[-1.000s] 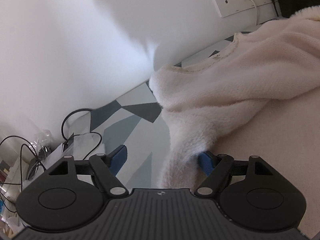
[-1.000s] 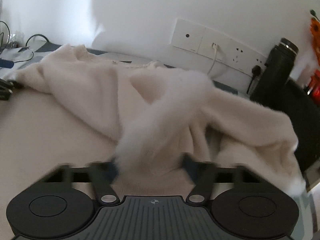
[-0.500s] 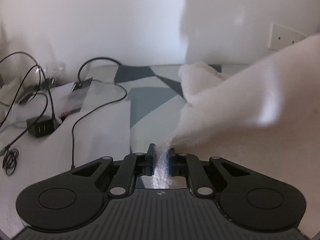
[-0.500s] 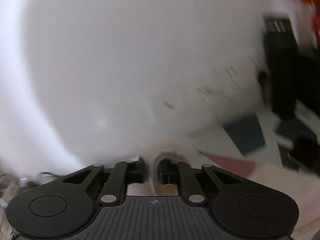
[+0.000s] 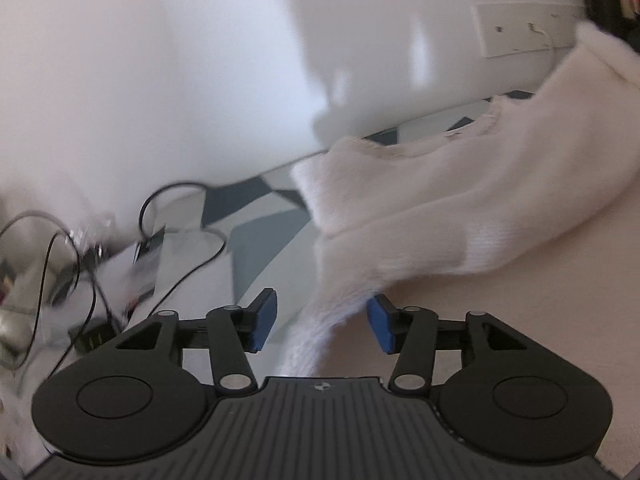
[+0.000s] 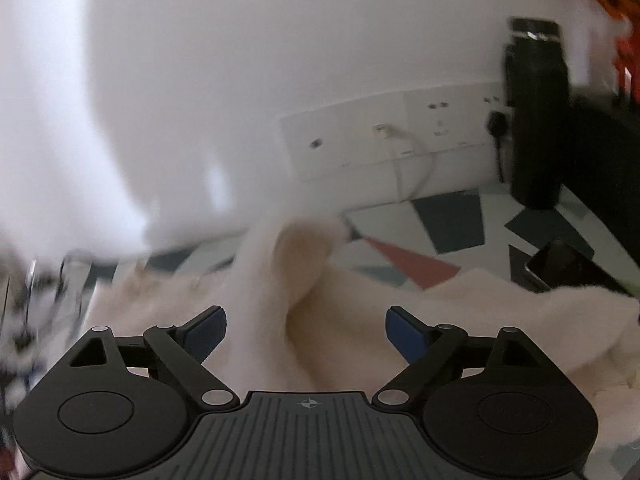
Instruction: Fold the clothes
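Between spread left tongs (image 5: 322, 322), blurred, seemingly fluffy cream garment (image 5: 460, 216)

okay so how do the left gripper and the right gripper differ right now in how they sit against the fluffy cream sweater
The left gripper has a narrow strip of the cream sweater running between its fingers, close to one blue pad; the right gripper faces a broader raised fold. The left gripper's opening looks narrower than the right gripper's. Cables and a power adapter lie beyond the left gripper; a wall socket strip and a black bottle lie beyond the right. Both are open, clamping nothing.
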